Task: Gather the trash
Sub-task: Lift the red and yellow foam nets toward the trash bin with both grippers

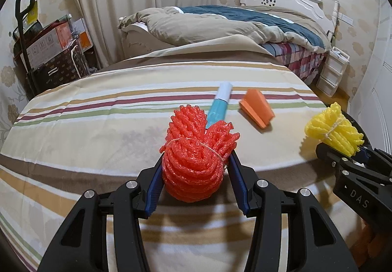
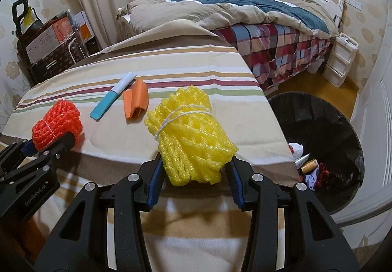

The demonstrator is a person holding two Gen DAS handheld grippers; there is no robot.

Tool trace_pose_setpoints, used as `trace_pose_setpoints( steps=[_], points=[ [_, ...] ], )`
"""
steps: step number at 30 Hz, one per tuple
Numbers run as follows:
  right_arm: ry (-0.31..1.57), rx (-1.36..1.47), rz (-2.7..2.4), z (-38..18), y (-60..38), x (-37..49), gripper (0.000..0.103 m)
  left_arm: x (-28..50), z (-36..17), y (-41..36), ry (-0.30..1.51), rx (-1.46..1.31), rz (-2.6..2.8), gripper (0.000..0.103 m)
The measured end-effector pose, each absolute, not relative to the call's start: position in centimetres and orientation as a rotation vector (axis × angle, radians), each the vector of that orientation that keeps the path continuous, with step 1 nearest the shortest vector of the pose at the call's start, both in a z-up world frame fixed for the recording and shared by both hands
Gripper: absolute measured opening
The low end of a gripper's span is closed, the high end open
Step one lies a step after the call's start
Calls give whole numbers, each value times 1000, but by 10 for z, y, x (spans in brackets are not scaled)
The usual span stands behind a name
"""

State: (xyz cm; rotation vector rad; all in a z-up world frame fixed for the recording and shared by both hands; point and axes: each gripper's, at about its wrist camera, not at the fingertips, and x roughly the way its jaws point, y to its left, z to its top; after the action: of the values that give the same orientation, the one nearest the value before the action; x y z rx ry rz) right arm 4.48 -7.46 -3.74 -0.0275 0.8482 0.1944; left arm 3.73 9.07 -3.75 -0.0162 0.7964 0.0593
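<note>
My left gripper (image 1: 196, 164) is shut on a red foam net bundle (image 1: 196, 149) tied with string, held over the striped table (image 1: 98, 112). It also shows at the left of the right wrist view (image 2: 56, 120). My right gripper (image 2: 196, 161) is shut on a yellow foam net bundle (image 2: 193, 132), also seen at the right of the left wrist view (image 1: 333, 127). A teal and white tube (image 1: 219, 103) and a folded orange paper (image 1: 257, 108) lie on the table beyond. A black trash bin (image 2: 325, 130) with trash inside stands on the floor to the right.
A bed (image 2: 245, 15) with a quilt and plaid skirt stands behind the table. White plastic drawers (image 2: 340, 59) stand beside it. Boxes and a black trolley (image 1: 44, 46) crowd the left corner. A white door (image 2: 377, 112) is on the right.
</note>
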Motion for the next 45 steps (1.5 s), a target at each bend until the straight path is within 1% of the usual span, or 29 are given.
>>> trace_pose_setpoints(
  steps=[12,22,32,45],
  points=[
    [818,9,166,-32,-103,14,44,18,-32,59,761,-25,28,49],
    [777,41,93,-26,-141,-7,44,6,-26,17,717,-7,-21,49],
    [731,62,-21,-23,-191,-18,45,8,-23,-26,696,31,-84,50],
    [728,92,-106,-30,-233,-3,45,34,-23,-72,700,56,-159,50]
  ],
)
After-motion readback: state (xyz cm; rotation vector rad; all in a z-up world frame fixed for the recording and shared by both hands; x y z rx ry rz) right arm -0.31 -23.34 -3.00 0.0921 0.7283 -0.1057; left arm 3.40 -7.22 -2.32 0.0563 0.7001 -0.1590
